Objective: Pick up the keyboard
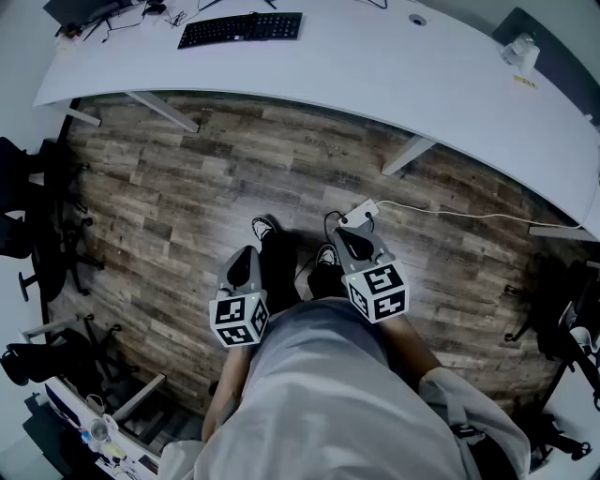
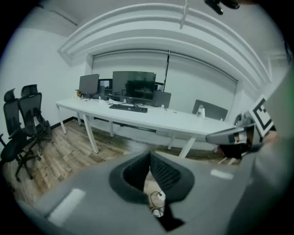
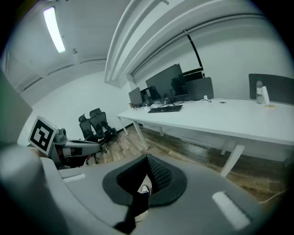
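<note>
The black keyboard (image 1: 241, 28) lies on the long white desk (image 1: 394, 70), far ahead and to the left; it also shows small in the left gripper view as the keyboard (image 2: 128, 108) and in the right gripper view as the keyboard (image 3: 165, 109). My left gripper (image 1: 249, 253) and right gripper (image 1: 349, 236) are held close to my body, over the wooden floor, well short of the desk. The jaws of both the left gripper (image 2: 149, 156) and the right gripper (image 3: 147, 158) stand together with nothing between them.
Monitors (image 2: 133, 85) stand behind the keyboard. Black office chairs (image 1: 28, 225) crowd the left wall, and another chair (image 1: 562, 328) is at the right. A white power strip (image 1: 359, 212) with a cable lies on the floor ahead. A bottle (image 1: 521, 52) stands far right on the desk.
</note>
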`<state>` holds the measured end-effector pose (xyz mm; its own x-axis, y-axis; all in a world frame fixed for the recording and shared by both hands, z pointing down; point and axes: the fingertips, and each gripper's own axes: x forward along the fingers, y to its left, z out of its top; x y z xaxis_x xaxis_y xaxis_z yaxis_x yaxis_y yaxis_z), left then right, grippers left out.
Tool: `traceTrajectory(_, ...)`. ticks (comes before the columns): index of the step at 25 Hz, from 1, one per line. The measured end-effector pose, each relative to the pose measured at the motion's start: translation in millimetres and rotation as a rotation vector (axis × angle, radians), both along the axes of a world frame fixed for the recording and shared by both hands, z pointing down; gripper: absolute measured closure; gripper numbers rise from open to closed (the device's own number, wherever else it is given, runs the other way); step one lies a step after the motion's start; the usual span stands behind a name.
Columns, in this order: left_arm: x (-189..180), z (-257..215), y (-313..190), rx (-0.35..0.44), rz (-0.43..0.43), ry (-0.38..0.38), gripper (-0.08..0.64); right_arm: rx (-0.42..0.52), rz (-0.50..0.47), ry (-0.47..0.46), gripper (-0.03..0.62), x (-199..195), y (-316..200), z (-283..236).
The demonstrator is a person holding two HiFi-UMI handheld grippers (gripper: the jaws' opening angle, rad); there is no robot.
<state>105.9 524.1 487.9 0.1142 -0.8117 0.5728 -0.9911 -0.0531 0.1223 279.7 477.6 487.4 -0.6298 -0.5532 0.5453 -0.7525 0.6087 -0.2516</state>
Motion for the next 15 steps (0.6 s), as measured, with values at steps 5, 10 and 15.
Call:
traceTrajectory(5,-30.1,-17.9,-10.7,0.079,-0.059,0.013,0.560,0.019,-0.029,0.005,0.594,-27.4,-9.6,-4.2)
traceTrajectory(10,-59.2,-29.0,-25.7,0.149,-0.131,0.037,0.560,0.053,-0.034,0.015,0.594,-49.4,-27.0,-16.5)
traceTrajectory(15,-83.2,-32.8,-50.1,0.169,-0.125,0.033,0.560,0.035,-0.019,-0.085,0.594,-78.1,-52.8,-29.9)
